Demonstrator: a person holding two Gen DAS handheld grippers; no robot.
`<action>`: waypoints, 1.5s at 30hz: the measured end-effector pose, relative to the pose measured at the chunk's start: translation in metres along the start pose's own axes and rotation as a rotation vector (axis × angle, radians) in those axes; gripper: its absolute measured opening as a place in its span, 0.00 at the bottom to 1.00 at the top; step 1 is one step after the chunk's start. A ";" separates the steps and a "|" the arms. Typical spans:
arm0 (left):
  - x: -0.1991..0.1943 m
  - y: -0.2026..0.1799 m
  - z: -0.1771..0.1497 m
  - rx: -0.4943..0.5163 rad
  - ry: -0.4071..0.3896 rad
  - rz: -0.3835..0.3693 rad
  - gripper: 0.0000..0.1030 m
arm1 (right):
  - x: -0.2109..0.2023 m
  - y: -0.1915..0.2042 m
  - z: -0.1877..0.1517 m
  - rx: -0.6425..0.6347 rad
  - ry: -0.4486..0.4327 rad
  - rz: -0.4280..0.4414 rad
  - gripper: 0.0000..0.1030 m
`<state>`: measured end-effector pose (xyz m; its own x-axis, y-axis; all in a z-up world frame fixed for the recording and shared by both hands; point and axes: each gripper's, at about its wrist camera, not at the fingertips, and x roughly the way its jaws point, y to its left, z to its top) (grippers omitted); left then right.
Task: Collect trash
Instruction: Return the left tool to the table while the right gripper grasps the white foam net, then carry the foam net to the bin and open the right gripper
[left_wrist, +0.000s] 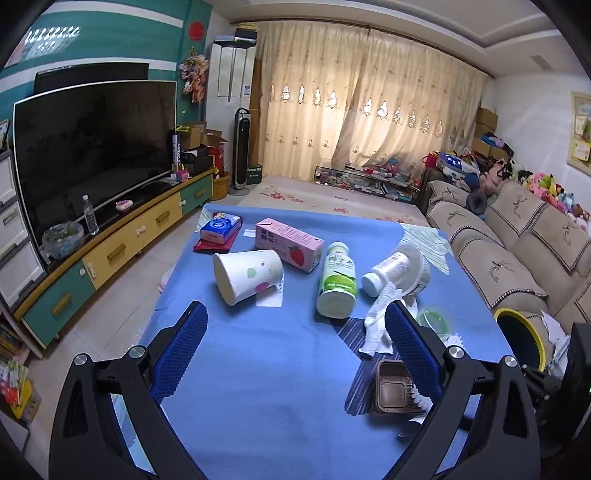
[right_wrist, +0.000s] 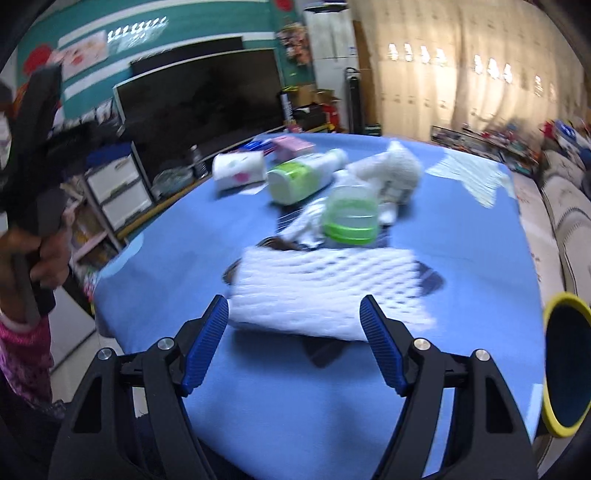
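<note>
Trash lies on a blue-clothed table (left_wrist: 266, 387): a tipped paper cup (left_wrist: 245, 275), a pink strawberry carton (left_wrist: 288, 243), a green-labelled bottle (left_wrist: 337, 282), a small white bottle (left_wrist: 384, 275), a crumpled tissue (left_wrist: 378, 321), a brown plastic tray (left_wrist: 393, 391). My left gripper (left_wrist: 295, 350) is open and empty above the table's near part. My right gripper (right_wrist: 295, 339) is open, just short of a white foam net sleeve (right_wrist: 325, 291). A clear cup with a green rim (right_wrist: 351, 221) lies behind the sleeve. A yellow-rimmed bin (right_wrist: 565, 365) stands at the table's right.
A TV (left_wrist: 92, 147) on a yellow and green cabinet stands to the left. A sofa (left_wrist: 517, 251) runs along the right. A blue tissue pack (left_wrist: 220, 227) on a red item sits at the table's far left. The other hand and gripper handle (right_wrist: 33, 177) show at the left.
</note>
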<state>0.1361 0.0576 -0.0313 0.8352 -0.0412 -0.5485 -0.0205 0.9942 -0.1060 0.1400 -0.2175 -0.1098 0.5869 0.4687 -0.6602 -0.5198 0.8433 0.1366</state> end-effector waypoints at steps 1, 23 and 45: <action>0.000 0.000 -0.001 -0.001 -0.002 0.003 0.93 | 0.004 0.004 0.001 -0.013 0.002 -0.008 0.68; 0.003 -0.008 -0.003 0.010 0.000 -0.009 0.93 | -0.019 -0.012 0.017 0.076 -0.038 0.007 0.12; 0.007 -0.075 -0.024 0.119 0.041 -0.158 0.93 | -0.129 -0.182 -0.033 0.385 -0.211 -0.498 0.12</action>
<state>0.1298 -0.0191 -0.0472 0.7999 -0.1988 -0.5663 0.1755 0.9798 -0.0961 0.1385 -0.4406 -0.0742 0.8288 0.0066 -0.5595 0.0815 0.9879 0.1323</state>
